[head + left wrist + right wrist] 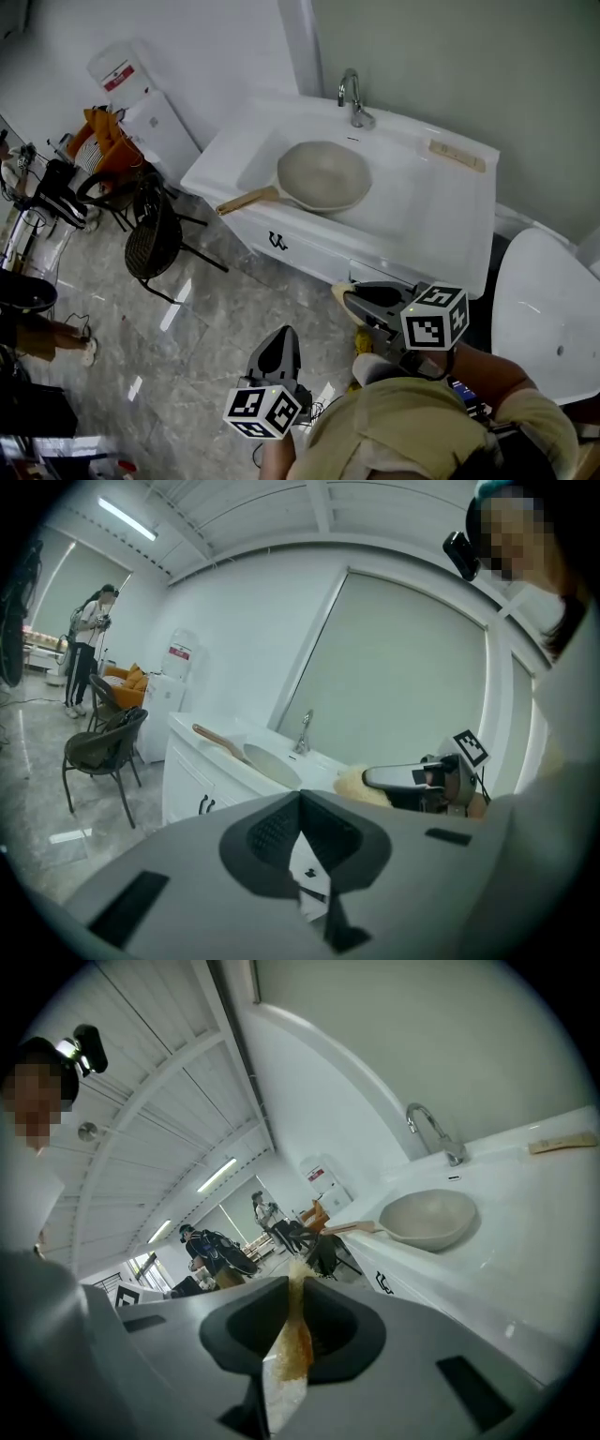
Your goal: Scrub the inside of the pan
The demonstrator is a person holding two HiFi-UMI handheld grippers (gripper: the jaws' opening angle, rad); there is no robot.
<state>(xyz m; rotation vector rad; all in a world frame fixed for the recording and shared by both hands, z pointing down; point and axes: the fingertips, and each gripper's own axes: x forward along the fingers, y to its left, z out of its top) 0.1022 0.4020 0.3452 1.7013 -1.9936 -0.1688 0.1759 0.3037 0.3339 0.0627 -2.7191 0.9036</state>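
Observation:
A pale grey pan (323, 175) with a wooden handle (246, 200) lies in the white sink (412, 202), handle pointing left over the rim. My right gripper (349, 295) is held in front of the sink cabinet, well short of the pan, shut on a thin yellow sponge (292, 1330) squeezed flat between its jaws. The pan (429, 1218) shows ahead and to the right in the right gripper view. My left gripper (281, 335) hangs lower and further left, over the floor, jaws shut with nothing in them. From the left gripper view, the pan (267, 761) and the sponge (354, 785) are both visible.
A chrome faucet (352, 98) stands behind the basin. A small wooden piece (457, 155) lies on the back right ledge. A dark chair (155, 234) and a water dispenser (141, 94) stand left of the sink. A white rounded fixture (548, 309) is at right. People (211, 1246) stand far off.

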